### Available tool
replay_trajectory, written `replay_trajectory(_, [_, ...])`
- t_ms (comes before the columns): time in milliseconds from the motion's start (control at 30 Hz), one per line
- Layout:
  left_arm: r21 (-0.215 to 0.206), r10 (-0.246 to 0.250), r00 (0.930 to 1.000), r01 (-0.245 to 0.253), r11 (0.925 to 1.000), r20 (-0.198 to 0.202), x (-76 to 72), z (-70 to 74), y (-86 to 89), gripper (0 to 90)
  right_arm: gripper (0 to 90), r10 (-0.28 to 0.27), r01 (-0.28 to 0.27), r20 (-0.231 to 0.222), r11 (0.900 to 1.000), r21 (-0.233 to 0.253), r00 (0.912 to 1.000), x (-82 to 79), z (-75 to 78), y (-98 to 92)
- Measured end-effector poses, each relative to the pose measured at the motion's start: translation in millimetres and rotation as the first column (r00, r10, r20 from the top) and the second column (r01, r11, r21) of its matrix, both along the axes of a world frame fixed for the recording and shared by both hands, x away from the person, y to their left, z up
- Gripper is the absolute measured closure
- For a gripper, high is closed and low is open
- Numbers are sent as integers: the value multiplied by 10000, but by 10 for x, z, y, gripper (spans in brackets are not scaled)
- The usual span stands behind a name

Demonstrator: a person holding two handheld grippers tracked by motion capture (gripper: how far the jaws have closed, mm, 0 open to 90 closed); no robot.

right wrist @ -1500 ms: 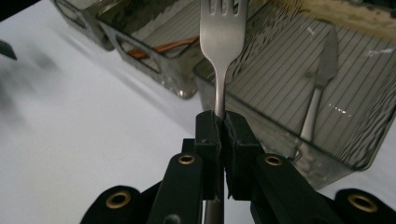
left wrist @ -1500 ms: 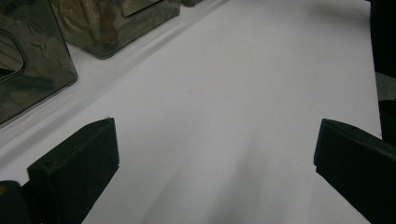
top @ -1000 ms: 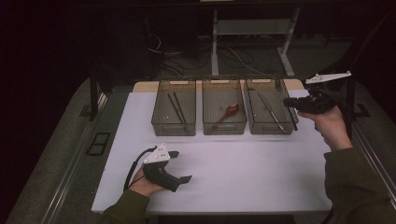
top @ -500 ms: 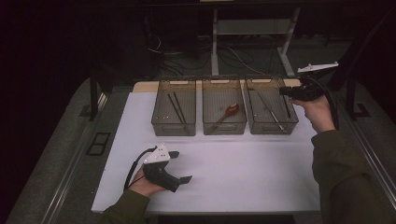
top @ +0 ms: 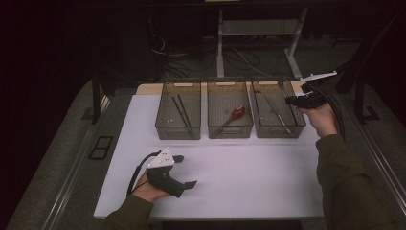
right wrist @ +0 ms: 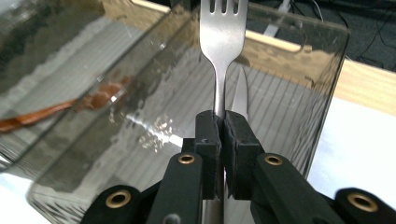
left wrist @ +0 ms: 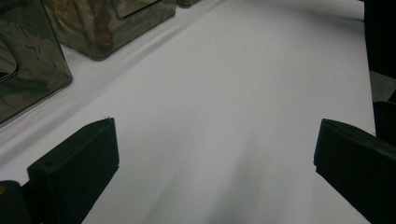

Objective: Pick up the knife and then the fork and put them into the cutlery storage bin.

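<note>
The fork (right wrist: pixel 222 32) is pinched by its handle between the jaws of the right gripper (right wrist: pixel 222 135), tines pointing away from the camera that rides on it; the jaws are pressed tight on the thin metal shank, with no gap showing on either side. In the right gripper view the fork stands over the right bin (right wrist: pixel 299 70), a clear smoky plastic box, and a second piece of steel cutlery (right wrist: pixel 240 95) lies on the bin's floor just behind the shank. In the high view the right gripper (top: pixel 296 100) is held at the right rim of that bin (top: pixel 277 130), near the far right corner of the worktop (top: pixel 239 177); the fork itself is too small to make out there. The middle bin (top: pixel 230 132) holds a red-brown spoon (top: pixel 232 116), which also shows through the plastic at the left of the right gripper view; the left bin (top: pixel 177 132) holds a pair of dark chopsticks (top: pixel 180 110); the three bins stand in a row along the far edge of the worktop. The left gripper (top: pixel 184 171) rests low near the front left of the worktop, well apart from the bins; its jaws are spread wide over bare white surface, holding nothing.
</note>
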State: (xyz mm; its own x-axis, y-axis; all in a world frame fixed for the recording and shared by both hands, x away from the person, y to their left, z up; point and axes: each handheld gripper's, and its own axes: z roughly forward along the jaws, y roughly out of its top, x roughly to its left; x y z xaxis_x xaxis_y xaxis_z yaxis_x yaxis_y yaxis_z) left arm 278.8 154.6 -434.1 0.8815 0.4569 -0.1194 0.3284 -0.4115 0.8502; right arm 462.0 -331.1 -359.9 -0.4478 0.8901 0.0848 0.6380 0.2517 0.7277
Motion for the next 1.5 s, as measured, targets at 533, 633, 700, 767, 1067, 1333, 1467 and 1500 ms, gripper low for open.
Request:
replay_trajectory(533, [27,-18,10000,18,10000,-22,1,-3,-3,0,848,152,-206,-790,9975,-681,9968,11,-221,9])
replay_trajectory(633, [19,-19,10000,19,10000,-20,0,-2,-2,0,848,184,-276,-1036,9957,-880,9944,31,-260,28])
replay_trajectory(700, [16,-13,10000,13,10000,-23,1,-3,-2,0,848,197,-321,-1140,9937,-1074,9933,45,-284,46])
replay_trajectory(767, [-1,-11,10000,11,10000,-29,0,-3,-3,0,848,205,-354,-1221,9920,-1208,9923,55,-302,63])
replay_trajectory(1067, [20,-26,10000,26,10000,-25,-1,-3,-5,0,848,198,-450,-1446,9839,-1728,9893,99,-339,160])
replay_trajectory(1333, [24,-35,10000,35,10000,-21,0,-2,-3,0,753,178,-417,-1437,9853,-1655,9895,117,-357,198])
replay_trajectory(1467, [23,-31,10000,31,10000,-23,0,-2,-4,0,694,170,-378,-1473,9895,-1393,9889,118,-352,195])
replay_trajectory(1500, [-3,-20,10000,20,10000,-11,0,-4,-5,0,675,182,-377,-1458,9906,-1318,9891,118,-350,189])
